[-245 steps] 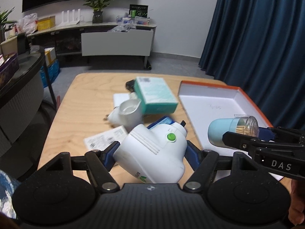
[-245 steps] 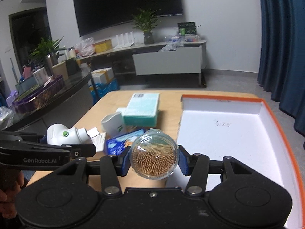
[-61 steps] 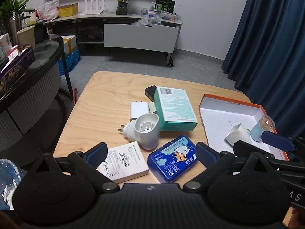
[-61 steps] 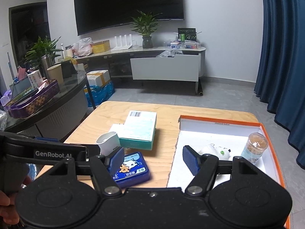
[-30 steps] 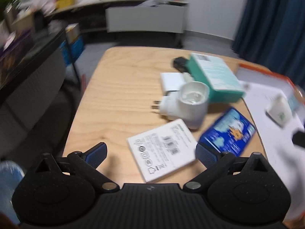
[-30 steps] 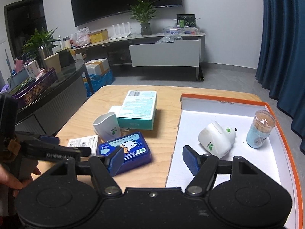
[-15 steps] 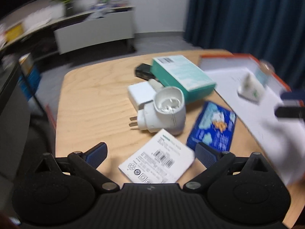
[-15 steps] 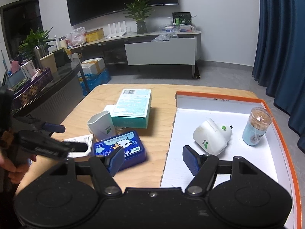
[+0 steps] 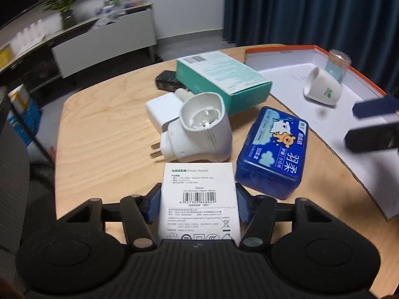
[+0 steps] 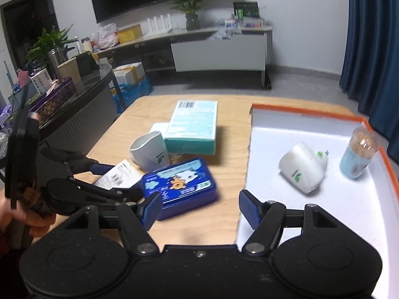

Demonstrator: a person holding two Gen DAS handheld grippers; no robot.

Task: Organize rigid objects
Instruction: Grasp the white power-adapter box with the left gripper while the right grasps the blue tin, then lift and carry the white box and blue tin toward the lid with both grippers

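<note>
My left gripper is shut on a white power adapter box lying on the wooden table; it also shows in the right wrist view. Beyond it lie a white plug adapter, a blue tin and a teal box. My right gripper is open and empty, above the table edge beside the blue tin. The orange-rimmed white tray holds a white plug device and a toothpick jar.
A white charger and a black item lie behind the plug adapter. A dark glass table with clutter stands to the left. A TV cabinet is at the back wall, blue curtains to the right.
My left gripper moved forward and down and closed on the white power adapter box. My right gripper stayed open and shifted slightly over the table beside the tray.
</note>
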